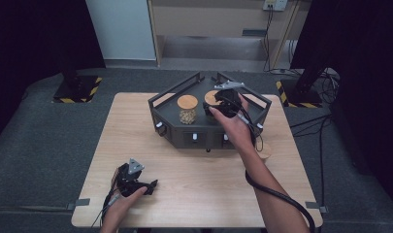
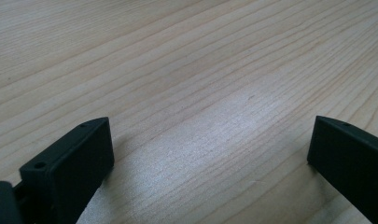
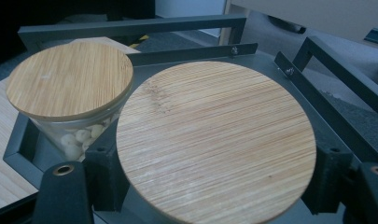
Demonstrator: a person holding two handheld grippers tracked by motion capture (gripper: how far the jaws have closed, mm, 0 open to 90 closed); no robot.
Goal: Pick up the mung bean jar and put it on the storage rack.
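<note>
A dark grey metal rack (image 1: 165, 115) with railings stands at the back of the wooden table (image 1: 194, 179). In it stands a glass jar (image 1: 187, 108) with a bamboo lid and pale round pieces inside. To its right a second bamboo-lidded jar (image 1: 212, 97) is held by my right gripper (image 1: 222, 108). In the right gripper view the jaws sit on either side of this jar just under its wide lid (image 3: 217, 140), shut on it, with the other jar (image 3: 70, 79) close on the left. My left gripper (image 1: 148, 186) lies on the table at the front left, open (image 2: 210, 154) over bare wood.
The rack's rails (image 3: 130, 25) rise around both jars. White knobs (image 1: 194, 137) line the rack's front face. A small wooden piece (image 1: 265, 154) lies on the table right of my right forearm. Grey floor surrounds the table, and cables (image 1: 310, 124) run at the right.
</note>
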